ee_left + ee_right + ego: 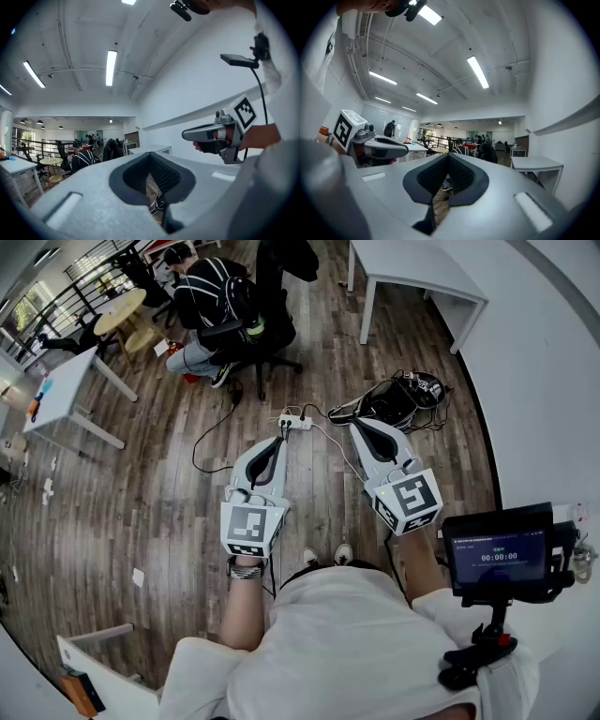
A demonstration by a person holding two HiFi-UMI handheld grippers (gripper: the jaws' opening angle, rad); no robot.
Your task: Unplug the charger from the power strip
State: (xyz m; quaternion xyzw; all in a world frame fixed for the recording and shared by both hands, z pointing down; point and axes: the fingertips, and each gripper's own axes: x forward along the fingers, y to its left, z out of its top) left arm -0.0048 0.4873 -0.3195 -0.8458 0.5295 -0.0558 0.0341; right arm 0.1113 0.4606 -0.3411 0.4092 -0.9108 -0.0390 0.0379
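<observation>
Grey left gripper [280, 441] and grey right gripper [362, 426], both pinched shut and empty, are held over the brown wood-plank floor [169, 474]. On it, toward its wall-side edge, lies the white power strip [298, 422] with the dark charger [284, 425] plugged in. Left gripper view: long ceiling strip lights [110, 68]. Right gripper view: a white rectangular desk [536, 164].

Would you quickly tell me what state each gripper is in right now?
Left gripper: shut, holding nothing.
Right gripper: shut, holding nothing.

Left tongs [280, 441] and right tongs [360, 426] point level, jaws closed, empty.
</observation>
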